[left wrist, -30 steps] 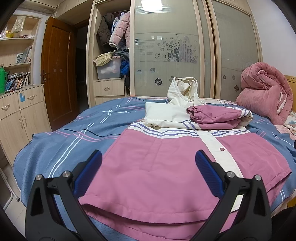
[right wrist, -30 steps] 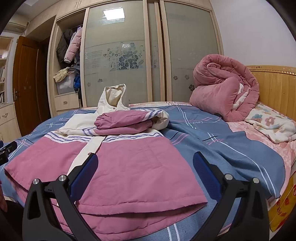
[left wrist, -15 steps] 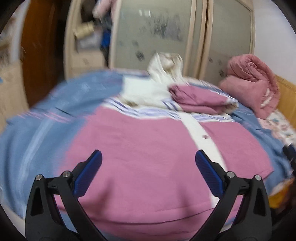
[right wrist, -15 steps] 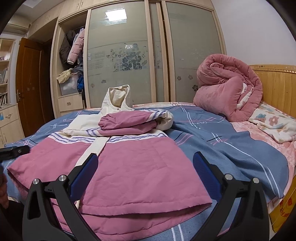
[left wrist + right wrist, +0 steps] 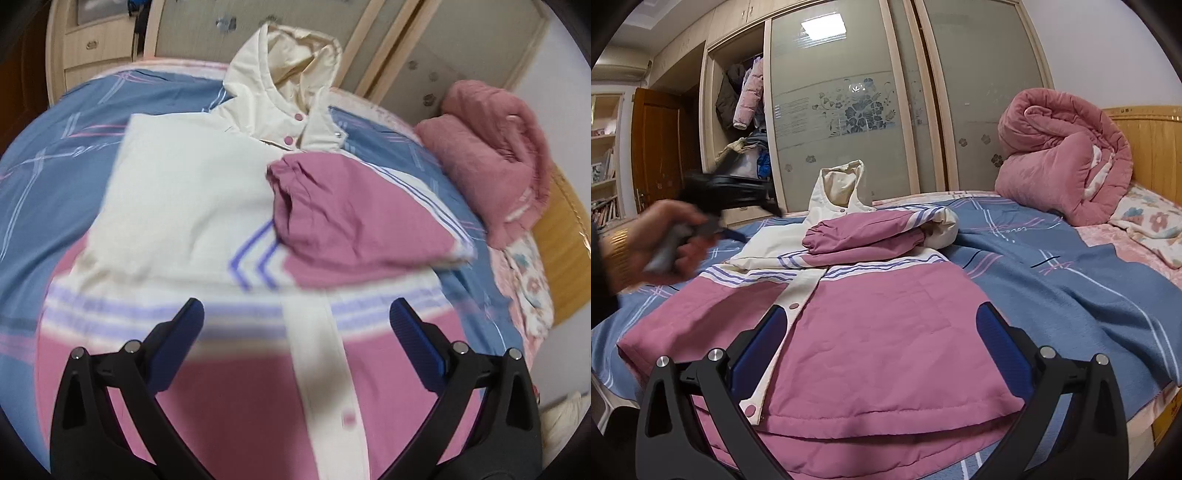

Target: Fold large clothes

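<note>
The jacket (image 5: 871,317) lies face-up on the bed (image 5: 1052,266), pink body toward the foot edge, cream hood (image 5: 295,62) propped toward the wardrobe (image 5: 849,99), and one pink sleeve (image 5: 343,210) already laid across the chest. The left hand-held gripper (image 5: 295,332) hovers above the striped band and the cream button strip, fingers spread wide with nothing between them. From the right-hand camera it shows as a dark blur in the person's hand (image 5: 665,240), raised over the jacket's far side. The right hand-held gripper (image 5: 882,350) sits low near the hem, also spread wide and empty, its blue pads (image 5: 1001,350) either side of the pink panel.

Where could this go wrong? The left view is smeared with motion, so a fast pinch could land on the bedspread under the jacket, or catch just the top layer of this padded fabric. Then the fold drags crooked. The folded sleeve is only resting there; lift the body from one side and it may well slide off the chest and open out again. And the hem overhangs the bed's edge slightly, so an uneven pull from the right could tip the lower half toward the floor. The rolled pink quilt (image 5: 1060,155) by the headboard sits well clear.
</note>
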Motion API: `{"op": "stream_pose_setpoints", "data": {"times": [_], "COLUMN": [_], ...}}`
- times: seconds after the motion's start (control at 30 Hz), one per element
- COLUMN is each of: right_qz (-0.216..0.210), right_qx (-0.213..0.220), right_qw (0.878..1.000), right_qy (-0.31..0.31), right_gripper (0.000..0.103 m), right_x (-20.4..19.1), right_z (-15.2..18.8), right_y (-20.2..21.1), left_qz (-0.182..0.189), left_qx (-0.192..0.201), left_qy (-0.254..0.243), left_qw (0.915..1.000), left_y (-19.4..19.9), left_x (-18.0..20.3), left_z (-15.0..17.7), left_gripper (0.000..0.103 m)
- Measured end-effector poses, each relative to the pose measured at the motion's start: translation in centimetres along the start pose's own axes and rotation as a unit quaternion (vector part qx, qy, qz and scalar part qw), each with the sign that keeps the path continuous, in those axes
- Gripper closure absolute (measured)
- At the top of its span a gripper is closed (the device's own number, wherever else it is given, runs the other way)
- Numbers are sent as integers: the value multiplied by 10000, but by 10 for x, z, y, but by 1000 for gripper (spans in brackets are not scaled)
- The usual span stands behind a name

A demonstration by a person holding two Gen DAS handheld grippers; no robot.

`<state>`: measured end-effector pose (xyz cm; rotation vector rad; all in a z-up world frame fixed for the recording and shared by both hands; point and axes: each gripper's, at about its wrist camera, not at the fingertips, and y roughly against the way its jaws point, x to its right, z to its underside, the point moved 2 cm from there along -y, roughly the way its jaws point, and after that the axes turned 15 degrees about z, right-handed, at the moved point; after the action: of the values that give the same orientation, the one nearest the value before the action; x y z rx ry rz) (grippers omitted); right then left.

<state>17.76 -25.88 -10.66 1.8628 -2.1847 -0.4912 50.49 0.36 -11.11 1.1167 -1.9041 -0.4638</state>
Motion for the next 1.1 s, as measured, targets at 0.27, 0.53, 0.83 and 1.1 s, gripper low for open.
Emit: {"op": "stream_pose_setpoints", "data": {"times": [0.27, 0.53, 0.83, 1.1], "right_qz": [-146, -165, -144, -141], "right_qx": [-109, -246, -327, -360], "right_qw": [9995, 9987, 9987, 9989], "right_qy": [-265, -420, -361, -246], "right_gripper": [1, 1, 1, 1], "right_x": [9, 17, 9, -2], "right_z": [-1, -1, 1, 1], "right_y": [-4, -12, -17, -19], "left_qz": [-176, -241, -821, -1591], "left_qx": [-284, -421, 945, 811], "left_qy": [547, 389, -816, -1175], "left_qw": [9979, 9981, 9888, 9769], "left_y": [-88, -134, -43, 4], "left_x": [-29, -20, 8, -40], "left_z": [-57, -65, -89, -81], "left_gripper": [3, 58, 74, 68]}}
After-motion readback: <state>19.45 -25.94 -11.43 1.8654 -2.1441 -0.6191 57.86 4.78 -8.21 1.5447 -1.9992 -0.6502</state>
